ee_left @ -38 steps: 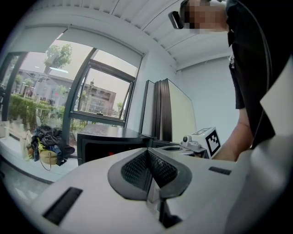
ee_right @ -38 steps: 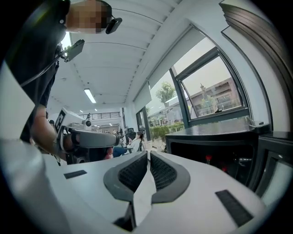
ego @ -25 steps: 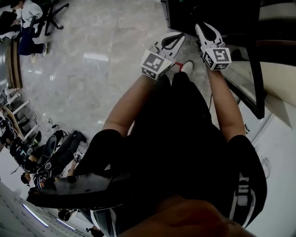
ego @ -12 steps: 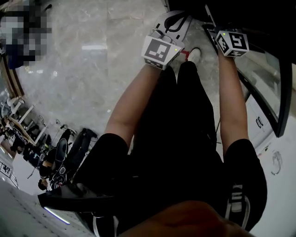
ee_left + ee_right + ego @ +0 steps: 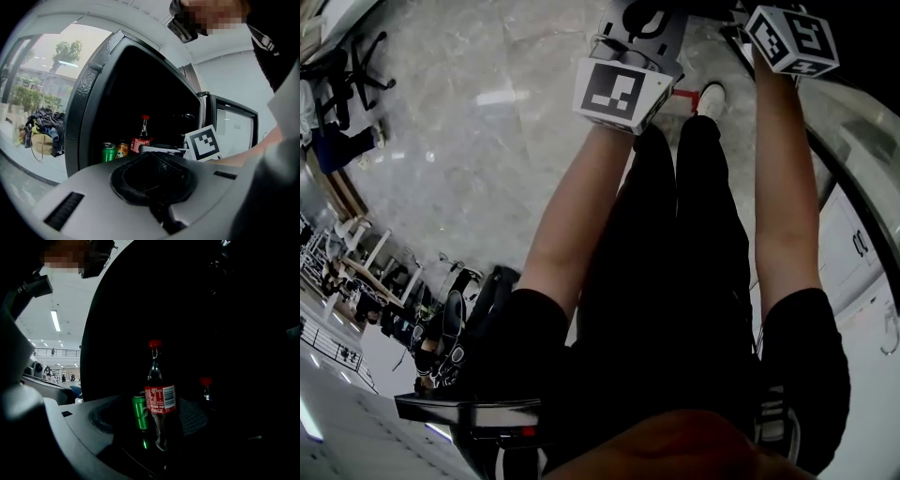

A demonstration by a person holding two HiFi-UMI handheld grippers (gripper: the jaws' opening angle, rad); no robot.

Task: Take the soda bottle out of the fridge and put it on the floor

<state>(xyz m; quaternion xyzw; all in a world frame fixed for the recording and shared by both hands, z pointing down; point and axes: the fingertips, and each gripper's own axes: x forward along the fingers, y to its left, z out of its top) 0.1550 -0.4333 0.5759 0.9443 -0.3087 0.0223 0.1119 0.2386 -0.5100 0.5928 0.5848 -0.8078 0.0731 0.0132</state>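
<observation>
Over the last second both my tools have climbed the head view. They were in front of my knees; now they crowd its top edge, and the tips of my right tool (image 5: pixel 159 423) have gone out of the upper right corner into the dark mouth of the fridge (image 5: pixel 77 117). I take that to mean the reach is nearly finished and the grab comes next.

In the right gripper view the soda bottle (image 5: pixel 160 399) stands upright at the centre of the frame, inside the fridge. My right tool's jaws are apart, 1 on each side of it. I cannot see either pad pressing on it, so I judge it not yet held. A green can (image 5: pixel 139 412) sits just beside the bottle on its left, and a second bottle (image 5: pixel 205 383) shows dimly at centre right, deeper in.

My left tool (image 5: pixel 151 158) has its jaws closed together on nothing and hangs outside the opening, with the bottle small at the centre of its view.

The floor (image 5: pixel 487 141) fills the upper left of the head view. Nothing has been carried there yet, and closing without knocking the can looks to me like the tricky part.
</observation>
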